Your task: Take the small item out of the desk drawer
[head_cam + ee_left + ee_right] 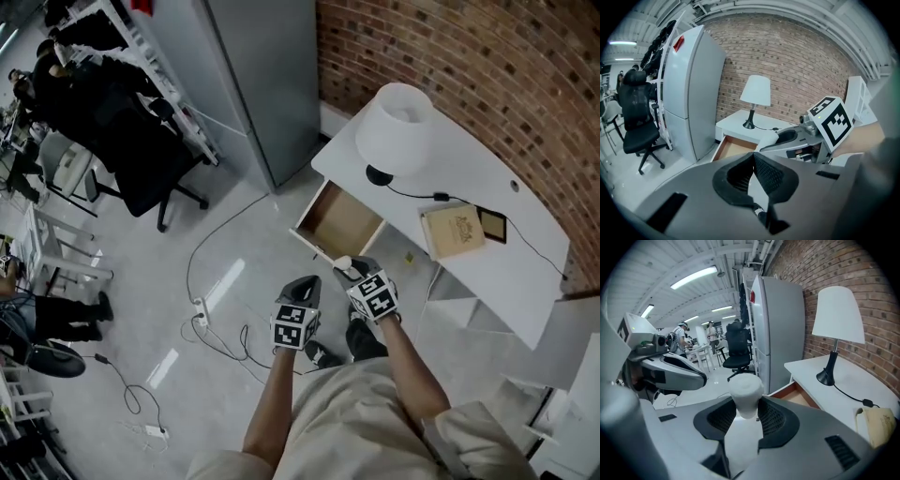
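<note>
The desk drawer (339,221) stands pulled out from the white desk (469,178), and its wooden bottom looks bare. In front of the drawer, my right gripper (347,272) is shut on a small white cylindrical item (342,263). The right gripper view shows that item (746,389) upright between the black pads of the right gripper (746,405), with the drawer (798,397) behind it. My left gripper (307,286) hangs beside the right one, lower left of the drawer. The left gripper (753,157) is shut with nothing between its tips.
A white lamp (396,127), a tan box (452,231) and a dark flat device (493,225) lie on the desk, joined by a cable. A grey cabinet (267,75) stands left of the desk against the brick wall. An office chair (141,141) and floor cables (202,309) lie to the left.
</note>
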